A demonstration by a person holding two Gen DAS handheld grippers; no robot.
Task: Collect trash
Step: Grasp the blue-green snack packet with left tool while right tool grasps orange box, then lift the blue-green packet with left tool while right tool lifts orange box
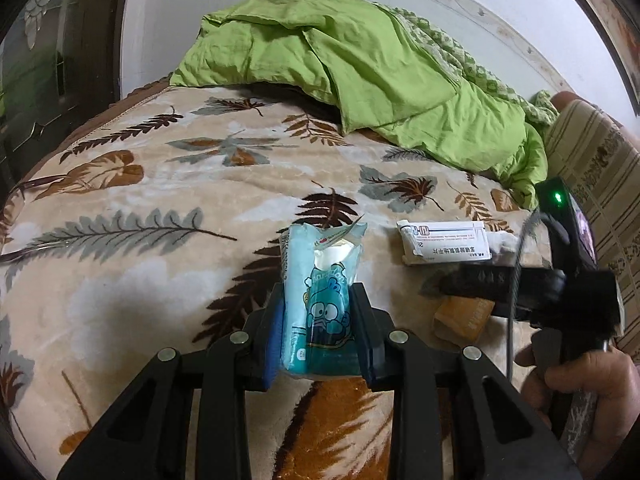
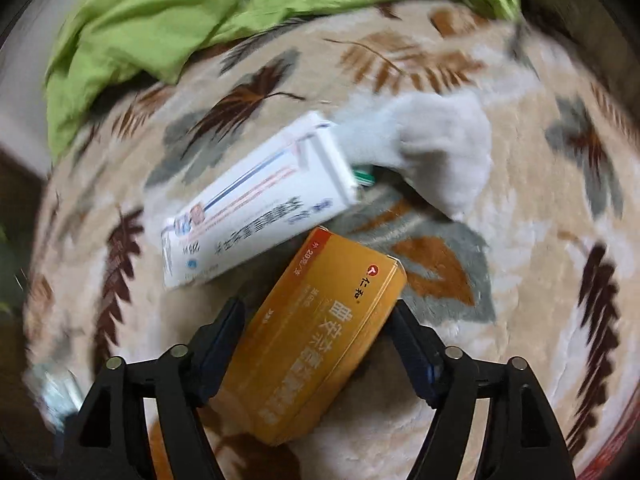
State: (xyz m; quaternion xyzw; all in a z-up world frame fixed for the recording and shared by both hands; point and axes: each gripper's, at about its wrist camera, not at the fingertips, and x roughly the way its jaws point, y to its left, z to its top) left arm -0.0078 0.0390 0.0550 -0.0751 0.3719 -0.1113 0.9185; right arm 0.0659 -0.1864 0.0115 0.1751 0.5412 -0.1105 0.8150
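My left gripper (image 1: 318, 312) is shut on a light blue cartoon tissue packet (image 1: 320, 292) and holds it above the leaf-patterned blanket (image 1: 160, 184). My right gripper (image 2: 316, 328) is open, its fingers on either side of an orange medicine box (image 2: 312, 336) that lies on the blanket (image 2: 540, 240). A white medicine box (image 2: 256, 204) lies just beyond the orange one, with a crumpled white tissue (image 2: 440, 148) at its far end. In the left wrist view the right gripper (image 1: 460, 280) hovers over the orange box (image 1: 460, 316), near the white box (image 1: 444, 240).
A green quilt (image 1: 360, 72) is heaped at the back of the bed and shows in the right wrist view (image 2: 180, 8). A striped cushion (image 1: 596, 168) stands at the right. A dark wardrobe (image 1: 52, 60) is at the left.
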